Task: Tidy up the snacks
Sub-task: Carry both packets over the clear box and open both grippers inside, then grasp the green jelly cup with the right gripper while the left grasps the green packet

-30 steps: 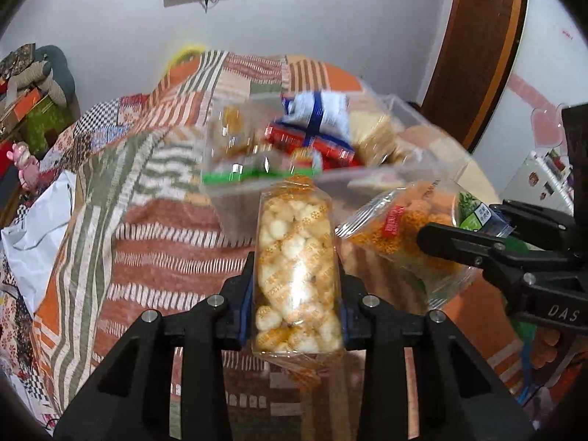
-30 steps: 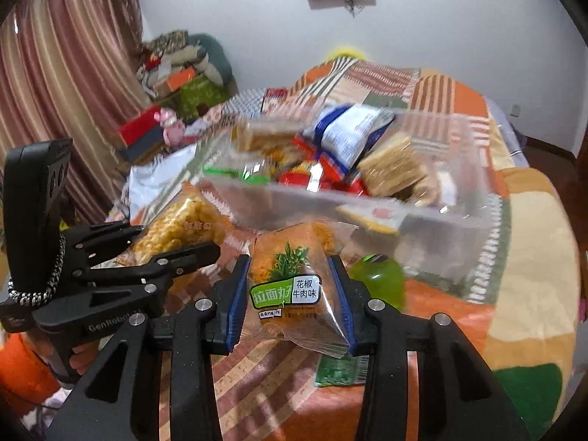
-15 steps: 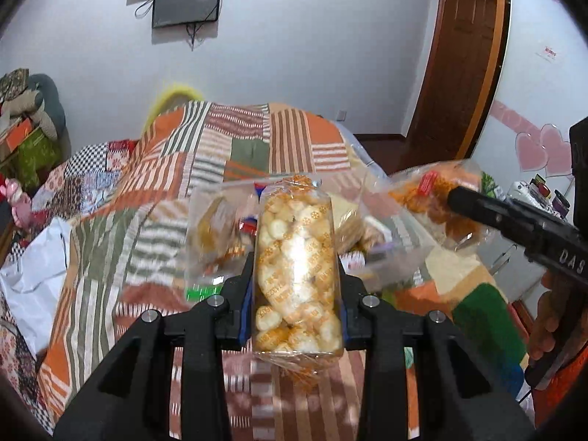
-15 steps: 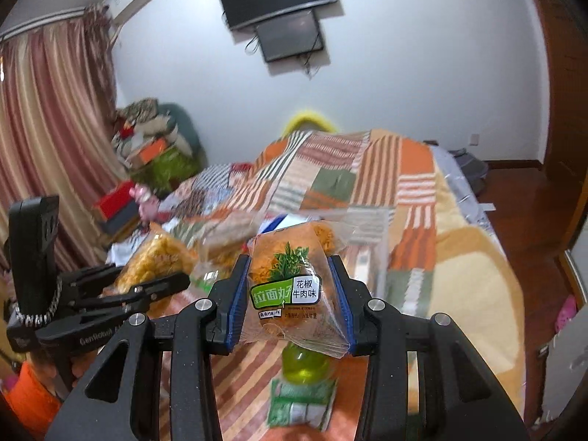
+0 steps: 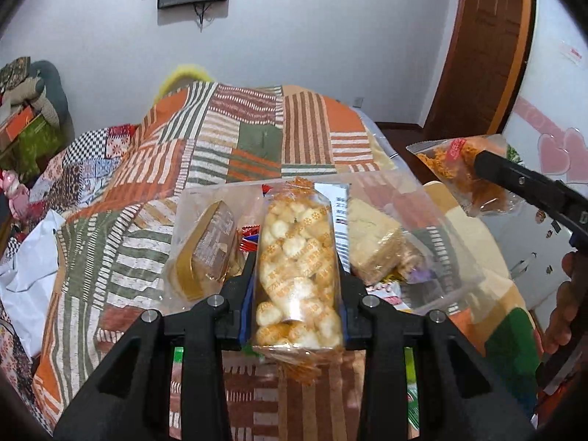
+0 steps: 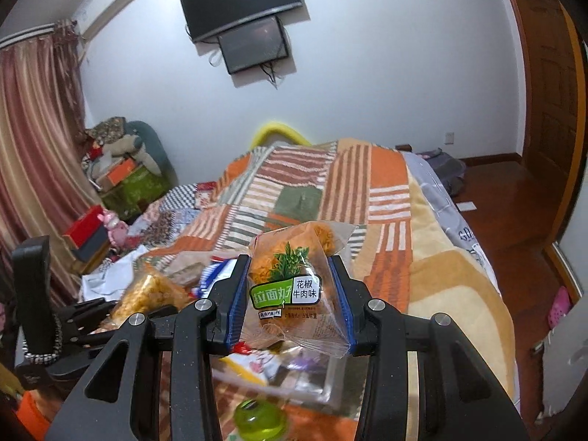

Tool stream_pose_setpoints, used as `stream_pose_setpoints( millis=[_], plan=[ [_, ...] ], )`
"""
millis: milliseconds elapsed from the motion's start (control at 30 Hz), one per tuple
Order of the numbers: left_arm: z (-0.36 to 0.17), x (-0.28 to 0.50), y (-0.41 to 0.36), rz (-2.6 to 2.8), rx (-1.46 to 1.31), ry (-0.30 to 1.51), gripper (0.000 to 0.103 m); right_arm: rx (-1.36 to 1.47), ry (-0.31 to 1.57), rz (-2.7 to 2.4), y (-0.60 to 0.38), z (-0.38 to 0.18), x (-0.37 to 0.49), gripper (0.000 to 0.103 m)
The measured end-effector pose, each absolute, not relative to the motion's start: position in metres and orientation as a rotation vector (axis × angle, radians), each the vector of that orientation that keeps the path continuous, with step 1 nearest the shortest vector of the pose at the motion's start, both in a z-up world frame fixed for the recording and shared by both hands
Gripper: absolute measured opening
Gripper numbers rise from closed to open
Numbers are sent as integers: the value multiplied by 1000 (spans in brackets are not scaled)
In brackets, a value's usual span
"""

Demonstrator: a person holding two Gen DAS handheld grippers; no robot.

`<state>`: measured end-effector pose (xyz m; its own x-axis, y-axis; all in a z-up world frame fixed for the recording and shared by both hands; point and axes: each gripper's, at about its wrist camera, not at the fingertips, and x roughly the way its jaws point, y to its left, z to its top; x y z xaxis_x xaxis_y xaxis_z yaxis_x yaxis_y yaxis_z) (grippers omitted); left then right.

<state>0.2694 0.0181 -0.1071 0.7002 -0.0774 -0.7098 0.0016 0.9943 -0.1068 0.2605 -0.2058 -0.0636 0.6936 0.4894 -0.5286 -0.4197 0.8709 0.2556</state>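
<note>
Gripping a light, crinkly puff bag point(image 5: 297, 268) by its middle, the left gripper point(image 5: 296, 294) hangs over the bin point(image 5: 452, 257); the right gripper point(image 6: 290, 305) pinches a probably brittle noodle pack point(image 6: 290, 286) alongside.

Two matte-black hand-held grippers — left hand-held gripper point(image 5: 296, 286), right hand-held gripper point(image 6: 290, 301) — with silver screws and blue-edged pads; a beaded chain point(image 6: 42, 354) at nine o'clock.

Clear bin point(image 5: 433, 242) crammed with snacks — patchwork bedspread point(image 5: 257, 136) beyond lies open.
</note>
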Motion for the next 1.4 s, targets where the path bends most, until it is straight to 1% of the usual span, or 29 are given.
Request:
stream_pose_setpoints(
  millis=[233, 533, 600, 700, 833, 900, 933, 967, 1033, 1133, 1200, 1267, 1300, 1400],
  plan=[
    [-119, 279, 14, -41, -67, 799, 35, 110, 695, 488, -196, -86, 285, 38],
    [-124, 280, 6, -17, -33, 805, 35, 104, 757, 495, -183, -100, 297, 38],
    [-125, 280, 5, -10, -28, 808, 35, 104, 762, 491, -182, -99, 299, 39],
    [-124, 280, 5, -12, -30, 820, 36, 103, 778, 485, -185, -99, 300, 42],
    [-118, 275, 7, -38, -69, 829, 43, 67, 796, 478, -188, -98, 297, 44],
    [-113, 271, 7, -44, -71, 823, 46, 47, 797, 476, -189, -95, 292, 51],
    [-110, 268, 7, -45, -67, 818, 49, 36, 793, 470, -189, -94, 291, 58],
    [-107, 265, 7, -43, -63, 812, 53, 26, 782, 466, -191, -92, 287, 63],
    [-101, 258, 7, -39, -55, 795, 57, 10, 764, 460, -194, -88, 279, 65],
    [-91, 247, 9, -40, -58, 779, 58, -3, 750, 467, -198, -83, 268, 66],
    [-87, 240, 11, -40, -65, 774, 61, -6, 743, 486, -202, -79, 258, 71],
    [-83, 232, 14, -31, -73, 768, 77, -13, 737, 502, -204, -77, 250, 73],
    [-81, 227, 16, -25, -78, 759, 80, -17, 735, 508, -206, -76, 245, 73],
    [-80, 216, 19, -28, -84, 758, 80, -28, 745, 528, -207, -79, 234, 77]
  ],
)
